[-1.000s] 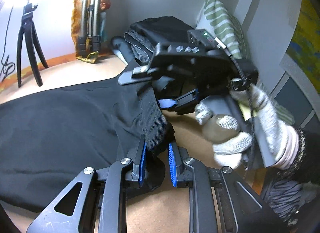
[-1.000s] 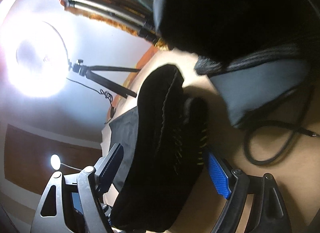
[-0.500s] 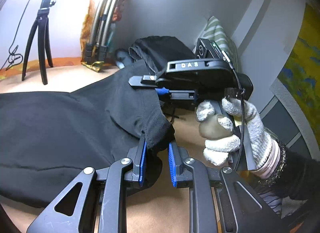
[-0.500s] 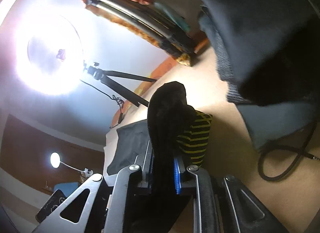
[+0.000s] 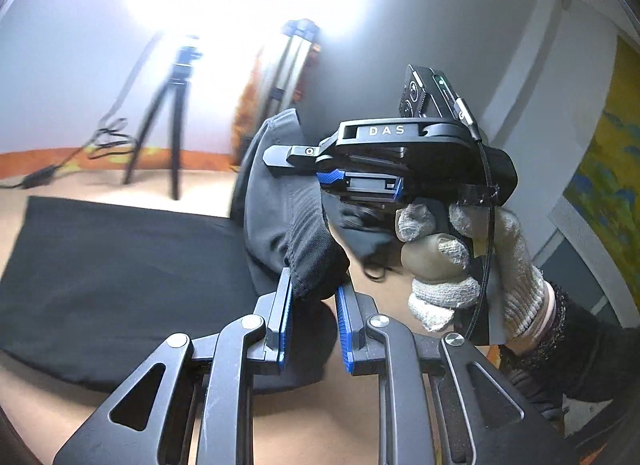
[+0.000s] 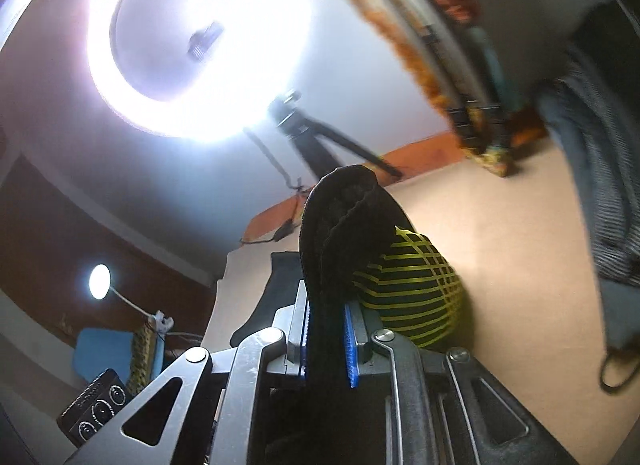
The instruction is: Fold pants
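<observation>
Pants (image 5: 120, 265) lie flat on the tan surface (image 5: 100, 417), long axis running leftward from my left gripper (image 5: 312, 301). Both grippers clamp the raised waist edge; my right gripper (image 6: 326, 329) holds the corner beyond. I judge the fold travels leftward.

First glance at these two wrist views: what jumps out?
The glaring ring light fills the upper left of the right wrist view, washing out the wall. In the left wrist view, the left gripper is shut on a bunched edge of the black pants, which spread over the tan surface to the left. Above and to the right, a gloved hand holds the right gripper, also shut on black fabric, beside a yellow-striped patch.
</observation>
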A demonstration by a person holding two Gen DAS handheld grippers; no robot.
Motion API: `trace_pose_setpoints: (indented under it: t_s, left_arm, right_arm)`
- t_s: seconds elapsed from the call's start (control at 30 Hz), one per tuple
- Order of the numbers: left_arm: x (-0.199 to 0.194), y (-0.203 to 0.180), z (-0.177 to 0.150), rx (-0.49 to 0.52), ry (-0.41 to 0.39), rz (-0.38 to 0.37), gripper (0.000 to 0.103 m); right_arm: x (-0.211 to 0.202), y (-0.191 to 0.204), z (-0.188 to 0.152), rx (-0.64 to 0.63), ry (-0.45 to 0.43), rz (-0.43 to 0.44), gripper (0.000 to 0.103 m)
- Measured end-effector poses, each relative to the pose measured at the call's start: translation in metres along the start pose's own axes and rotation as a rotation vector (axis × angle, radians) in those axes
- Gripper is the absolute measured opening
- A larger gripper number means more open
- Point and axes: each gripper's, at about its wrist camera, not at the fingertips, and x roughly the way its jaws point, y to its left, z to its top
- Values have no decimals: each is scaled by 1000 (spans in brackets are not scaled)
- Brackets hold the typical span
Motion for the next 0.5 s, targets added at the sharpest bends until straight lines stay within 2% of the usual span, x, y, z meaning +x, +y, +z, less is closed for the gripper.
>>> trace_pose_setpoints:
  t_s: [0.3, 0.5]
  left_arm:
    - [-39, 72, -13, -125, -41, 74, 18]
    - [-54, 113, -21, -197, -33, 132, 18]
  right_arm:
    - [95, 63, 1, -98, 103, -49, 12]
    - [160, 94, -5, -131, 177, -85, 12]
